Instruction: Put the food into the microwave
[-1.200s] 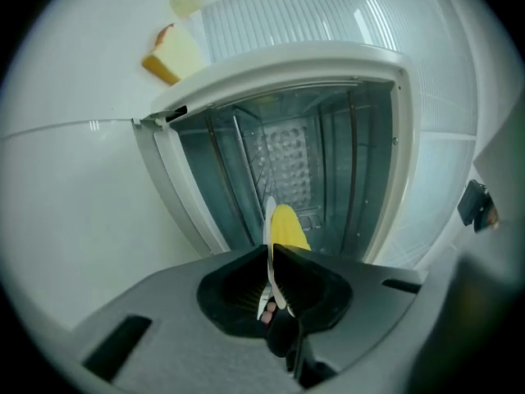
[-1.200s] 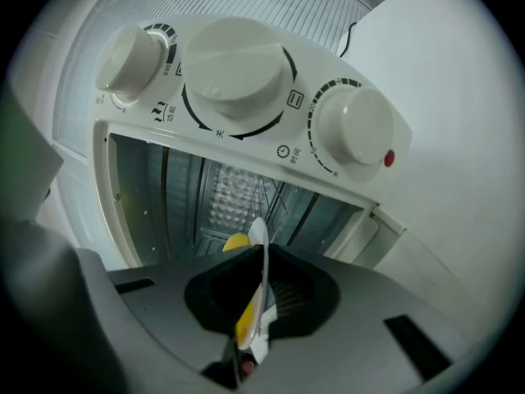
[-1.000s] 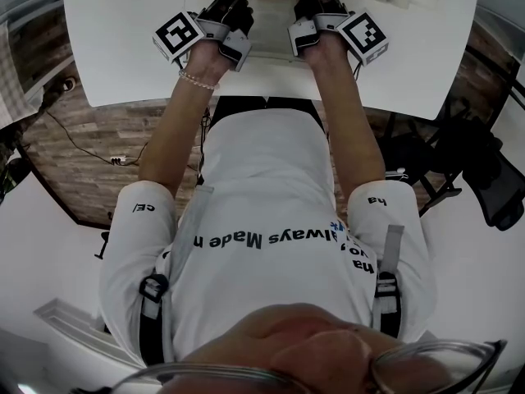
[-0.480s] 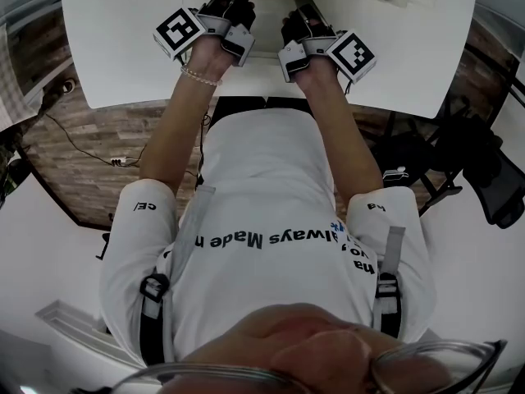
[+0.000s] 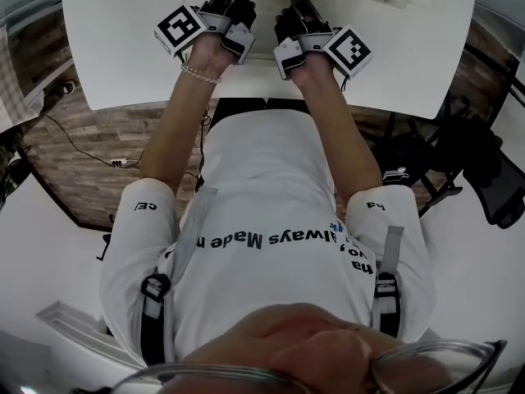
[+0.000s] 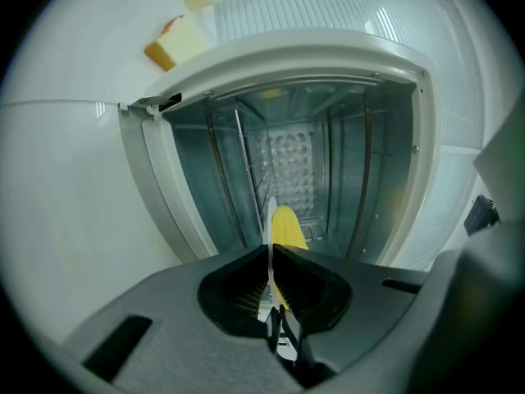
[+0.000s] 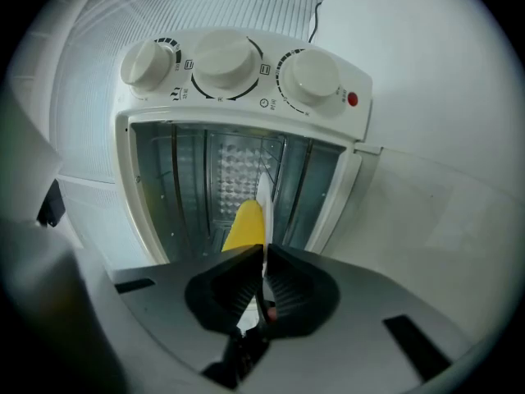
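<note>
Carrying the food (image 6: 285, 230), a yellow piece, just ahead of both grippers' tips, on a thin white plate (image 6: 270, 220) seen edge-on. Clamping the left gripper (image 6: 270, 257) shut on the plate's near rim, jaws pressing from either side with only the rim between them. Pinching the same plate likewise with the right gripper (image 7: 262, 257), closed tight on the rim, with the food just beyond and slightly left of its tips. Pointing both grippers straight at the open microwave (image 7: 238, 130), with the food lining up with the cavity's middle; not telling from here whether it is past the mouth. Showing three knobs (image 7: 223, 56) and a red lamp (image 7: 353, 99) in a row beyond the right gripper, above the opening in its view. Passing a yellow-and-white wedge (image 6: 176, 43) lying up and left of the left gripper, outside the microwave. Reaching out over the white table (image 5: 123, 48), arms side by side.
</note>
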The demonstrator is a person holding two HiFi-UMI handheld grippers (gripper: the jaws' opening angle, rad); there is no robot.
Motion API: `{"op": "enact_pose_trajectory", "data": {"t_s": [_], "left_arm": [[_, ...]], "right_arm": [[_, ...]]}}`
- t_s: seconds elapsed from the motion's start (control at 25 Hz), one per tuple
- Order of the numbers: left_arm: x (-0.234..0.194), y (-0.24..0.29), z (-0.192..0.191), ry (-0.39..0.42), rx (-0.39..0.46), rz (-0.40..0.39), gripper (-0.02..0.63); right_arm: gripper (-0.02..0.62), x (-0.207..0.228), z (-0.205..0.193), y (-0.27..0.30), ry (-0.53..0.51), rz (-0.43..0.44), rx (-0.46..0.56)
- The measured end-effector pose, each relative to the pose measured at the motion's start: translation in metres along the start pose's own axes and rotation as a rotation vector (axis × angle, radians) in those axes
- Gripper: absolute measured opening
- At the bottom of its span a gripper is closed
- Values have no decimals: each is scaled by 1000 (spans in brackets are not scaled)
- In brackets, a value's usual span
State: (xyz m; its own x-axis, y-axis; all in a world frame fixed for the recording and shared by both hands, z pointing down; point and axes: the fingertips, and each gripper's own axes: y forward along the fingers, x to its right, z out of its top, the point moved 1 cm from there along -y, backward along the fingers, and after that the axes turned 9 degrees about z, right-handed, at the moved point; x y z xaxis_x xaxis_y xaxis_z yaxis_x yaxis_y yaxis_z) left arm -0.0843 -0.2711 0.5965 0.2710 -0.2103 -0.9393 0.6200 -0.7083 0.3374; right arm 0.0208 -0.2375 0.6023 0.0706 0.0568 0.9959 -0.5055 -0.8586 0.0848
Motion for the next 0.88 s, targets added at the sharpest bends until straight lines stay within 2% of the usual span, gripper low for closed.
{"op": "enact_pose_trajectory", "data": {"t_s": [0.2,0.44,0.64,0.88], "left_arm": [[-2,2,2,25,-12,3,20],[12,4,1,-3,-6,-60,20],[4,1,5,26,7,-15,20],[10,3,4,36,1,-16,18]], "right_arm": [[21,3,1,-1,33,-18,34],[20,-1,7,7,36,18,61],[20,-4,7,13,54,23,65],[20,-9,8,21,56,43,67]]}}
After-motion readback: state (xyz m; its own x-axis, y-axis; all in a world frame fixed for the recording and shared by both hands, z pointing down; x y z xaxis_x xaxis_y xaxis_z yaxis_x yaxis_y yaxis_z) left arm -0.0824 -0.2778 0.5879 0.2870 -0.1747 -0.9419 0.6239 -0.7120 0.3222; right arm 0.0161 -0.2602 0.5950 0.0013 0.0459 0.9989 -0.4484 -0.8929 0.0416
